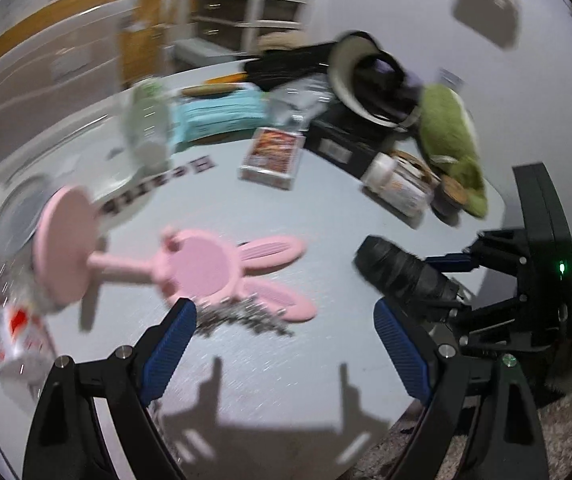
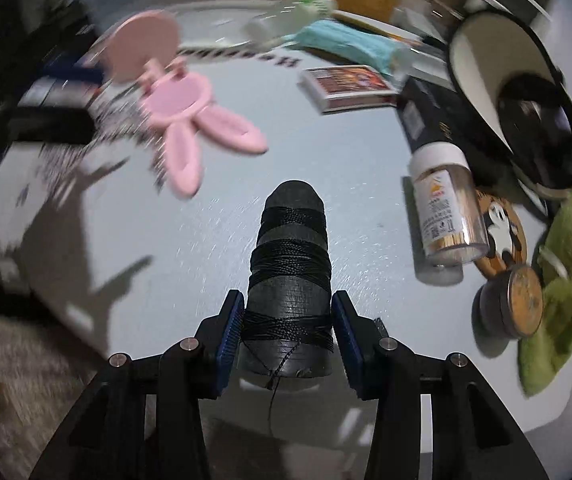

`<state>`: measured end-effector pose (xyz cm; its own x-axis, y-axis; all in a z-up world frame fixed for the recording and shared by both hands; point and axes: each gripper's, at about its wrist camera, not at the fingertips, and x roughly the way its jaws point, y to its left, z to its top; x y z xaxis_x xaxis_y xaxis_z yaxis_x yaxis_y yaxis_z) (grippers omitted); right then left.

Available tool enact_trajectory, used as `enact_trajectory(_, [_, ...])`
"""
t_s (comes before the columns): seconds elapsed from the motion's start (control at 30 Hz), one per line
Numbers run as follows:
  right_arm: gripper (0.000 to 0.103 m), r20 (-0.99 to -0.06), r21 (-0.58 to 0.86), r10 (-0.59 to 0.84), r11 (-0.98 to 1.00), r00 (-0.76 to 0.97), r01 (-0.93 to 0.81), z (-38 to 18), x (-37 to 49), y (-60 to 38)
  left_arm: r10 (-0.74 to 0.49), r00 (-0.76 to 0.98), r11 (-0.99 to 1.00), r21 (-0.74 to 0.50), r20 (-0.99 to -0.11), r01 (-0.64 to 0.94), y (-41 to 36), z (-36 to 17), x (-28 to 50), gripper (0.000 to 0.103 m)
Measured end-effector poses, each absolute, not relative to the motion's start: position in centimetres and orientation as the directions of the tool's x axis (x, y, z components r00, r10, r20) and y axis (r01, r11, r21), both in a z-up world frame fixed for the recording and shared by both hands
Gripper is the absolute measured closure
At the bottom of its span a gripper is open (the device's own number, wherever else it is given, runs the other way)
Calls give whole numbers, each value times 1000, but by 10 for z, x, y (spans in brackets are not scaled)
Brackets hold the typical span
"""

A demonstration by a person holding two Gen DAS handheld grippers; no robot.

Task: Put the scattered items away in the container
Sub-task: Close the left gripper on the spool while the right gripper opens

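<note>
Right gripper (image 2: 288, 334): closed on a black spool of thread (image 2: 290, 280), blue pads pressed against both sides of its near end; the spool points forward, held above the white table (image 2: 326, 152).
Spool seen from the other side: in the left wrist view the spool (image 1: 402, 272) sticks out of the right gripper (image 1: 452, 280) to the right of the left fingers.
Left gripper (image 1: 286, 344): fingers spread wide, nothing between them, above bare tabletop (image 1: 270, 376).
Just ahead of the left gripper: a pink rabbit-shaped mirror (image 1: 206, 270) lying flat, its round stand (image 1: 66, 244) tipped up at the left, with a dark speckled patch at its near edge.
Playing-card box (image 2: 350, 86): flat near the table's middle; red printed face, writing too blurred to read.
Small bottle (image 2: 446, 208): on its side at the right, white cap, label text too small to read.
Beside the bottle: a round coaster with a cartoon figure (image 2: 502, 232) and a small round tin (image 2: 510, 304).
Green plush toy (image 2: 570, 264): at the right edge, touching the tin.
Container (image 2: 486, 76): a black tub with a pale lining, tipped on its side behind the bottle, dark things inside.
Lettering on the table (image 1: 158, 188): bold black characters, smeared and unreadable.
</note>
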<state>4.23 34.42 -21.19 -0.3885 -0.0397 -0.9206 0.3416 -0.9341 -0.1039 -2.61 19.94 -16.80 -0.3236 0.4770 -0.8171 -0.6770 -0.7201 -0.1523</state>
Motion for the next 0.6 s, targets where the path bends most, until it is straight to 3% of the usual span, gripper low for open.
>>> enact_trajectory(0.2, [57,-923,-208,-18,-819,-385,535,-215,59,332,507,-225,-624,-174,-832,-762,231,-176,-23,13])
enact_trajectory(0.3, [57,-916,-256,-5,-761,-400,596,-217,64,328,503,-189,-622,-201,-843,-757,246,-185,-30,25])
enact_trajectory(0.4, [57,-904,-304,1,-704,-428,642,-218,73,326,508,-170,-596,-202,-845,-777,257,-192,-33,25])
enact_trajectory(0.6, [57,-899,-347,-16,-584,-438,734,-220,77,328,496,-162,-418,-71,-853,-906,267,-199,-14,25])
